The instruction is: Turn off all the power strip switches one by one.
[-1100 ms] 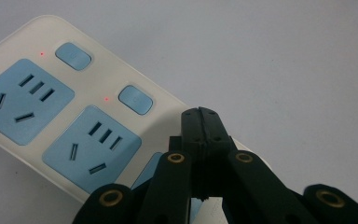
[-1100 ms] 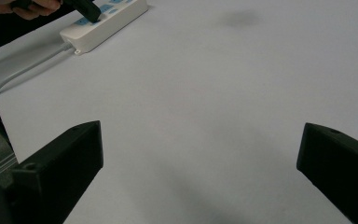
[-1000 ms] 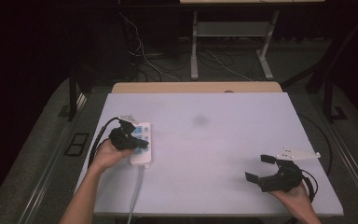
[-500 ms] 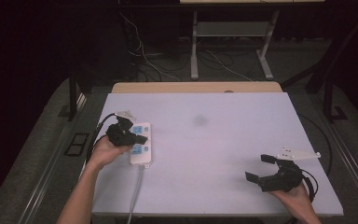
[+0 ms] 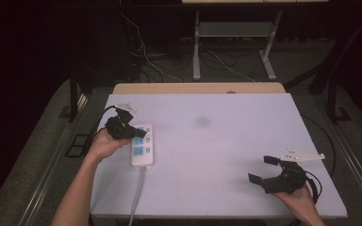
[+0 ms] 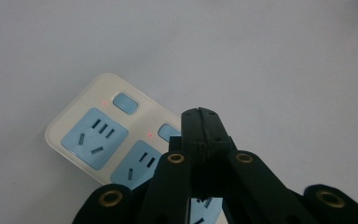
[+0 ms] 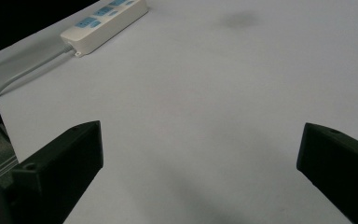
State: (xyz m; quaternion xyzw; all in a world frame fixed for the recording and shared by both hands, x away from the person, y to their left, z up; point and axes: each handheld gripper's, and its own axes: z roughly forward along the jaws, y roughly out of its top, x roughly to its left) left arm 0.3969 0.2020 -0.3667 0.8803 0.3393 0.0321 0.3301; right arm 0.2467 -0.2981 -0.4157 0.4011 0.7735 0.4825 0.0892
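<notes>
A white table (image 5: 226, 141) carries a white power strip (image 5: 141, 144) with blue sockets near its left edge.

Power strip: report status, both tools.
Left tool shut, tips over the power strip, two red lights on. Right tool open, empty, near table edge. Table between them bare.

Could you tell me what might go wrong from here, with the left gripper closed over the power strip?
1. The left gripper is shut above the power strip, near a blue switch beside a lit red light; pressing down off-centre could strike a socket face instead.
2. The strip lies loose near the table's left edge, so a push may slide it.
3. Its cord hangs off the front edge and could snag the forearm.
</notes>
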